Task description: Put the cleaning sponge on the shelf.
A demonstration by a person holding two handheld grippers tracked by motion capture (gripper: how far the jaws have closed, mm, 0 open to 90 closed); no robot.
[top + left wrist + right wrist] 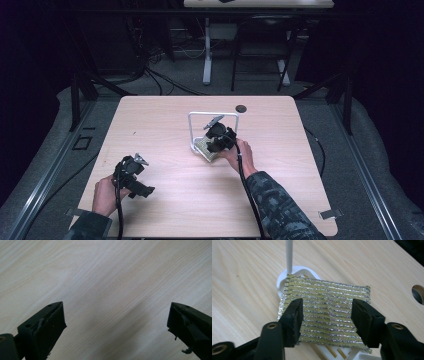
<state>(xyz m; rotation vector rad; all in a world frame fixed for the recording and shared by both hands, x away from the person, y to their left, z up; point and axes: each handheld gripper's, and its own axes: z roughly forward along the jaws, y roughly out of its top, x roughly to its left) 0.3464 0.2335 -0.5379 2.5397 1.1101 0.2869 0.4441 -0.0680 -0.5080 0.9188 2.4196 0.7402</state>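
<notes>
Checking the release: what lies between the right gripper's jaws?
The gold striped sponge cloth on the white rack, under the right gripper, in the right gripper view.

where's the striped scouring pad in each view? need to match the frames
High view: scouring pad just right of table centre, at the foot of the white wire rack, under the right gripper.
Right gripper view: scouring pad at centre, lying on the rack's base between the open jaws.
Left gripper view: bare tabletop, no pad.
Shared landmark: the white rack.
</notes>
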